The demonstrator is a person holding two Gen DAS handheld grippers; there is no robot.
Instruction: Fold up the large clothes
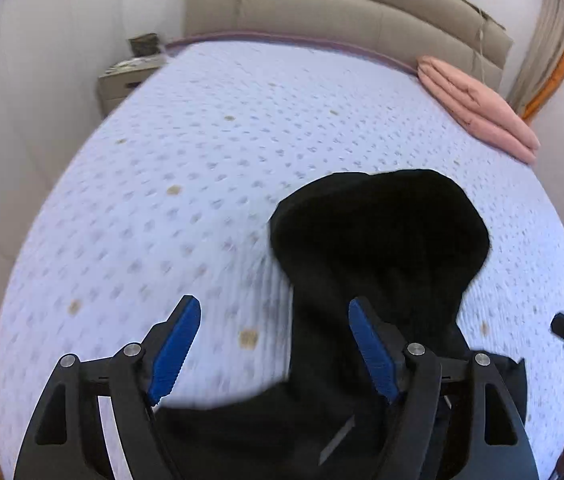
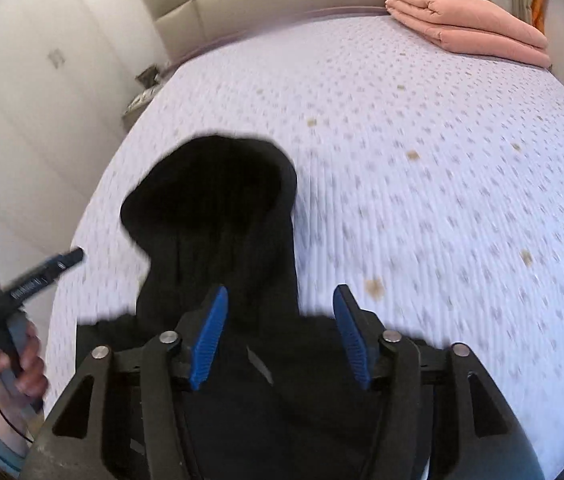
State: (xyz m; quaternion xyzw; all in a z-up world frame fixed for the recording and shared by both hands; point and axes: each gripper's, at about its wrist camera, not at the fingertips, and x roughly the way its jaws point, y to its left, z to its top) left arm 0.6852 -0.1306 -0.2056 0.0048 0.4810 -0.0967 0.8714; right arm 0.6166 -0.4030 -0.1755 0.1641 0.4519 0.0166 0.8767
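Observation:
A black hooded garment [image 1: 381,240] lies on the patterned white bed sheet [image 1: 202,160], its hood pointing toward the headboard. My left gripper [image 1: 273,308] hovers open over the garment's left edge; its right finger is above the black cloth and its left finger above bare sheet. In the right wrist view the same garment [image 2: 218,200] runs under my right gripper [image 2: 282,296], which is open with nothing pinched between its blue pads. A hand [image 2: 22,364] at the left edge of that view holds the left gripper.
A folded pink blanket [image 1: 477,104] [image 2: 469,28] rests at the far right corner of the bed, by the beige padded headboard [image 1: 321,12]. A nightstand [image 1: 122,80] stands at the far left against the white wall. Bare sheet [image 2: 441,200] spreads right of the garment.

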